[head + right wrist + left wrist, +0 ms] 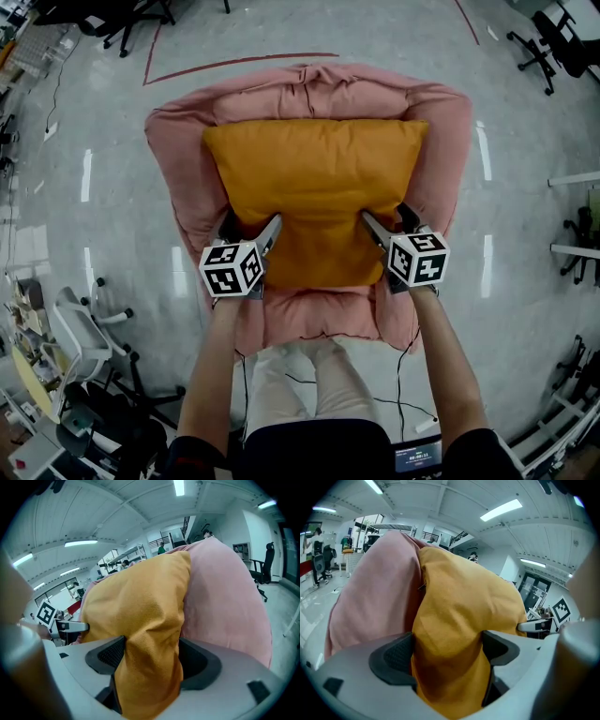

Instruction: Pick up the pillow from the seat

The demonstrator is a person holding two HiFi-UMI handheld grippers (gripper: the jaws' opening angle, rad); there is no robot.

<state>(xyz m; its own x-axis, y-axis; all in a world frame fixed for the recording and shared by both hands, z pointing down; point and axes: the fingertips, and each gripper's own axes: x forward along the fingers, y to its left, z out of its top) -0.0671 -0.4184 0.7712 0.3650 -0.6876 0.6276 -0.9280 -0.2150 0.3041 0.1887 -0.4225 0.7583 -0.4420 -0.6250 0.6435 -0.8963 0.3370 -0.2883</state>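
Closest in the head view: left gripper [250, 225] and right gripper [386, 216], both pushed onto the near edge of the orange pillow [314, 178]. It lies flat on the pink seat [183, 159], long axis side to side, neither hand nearer.

Left gripper view: fingers [393, 656] spread wide, pillow edge bulging between them, touching but not squeezed, I reckon.

Right gripper view: same deal, fingers [110, 656] apart around pillow. Closing both looks next.
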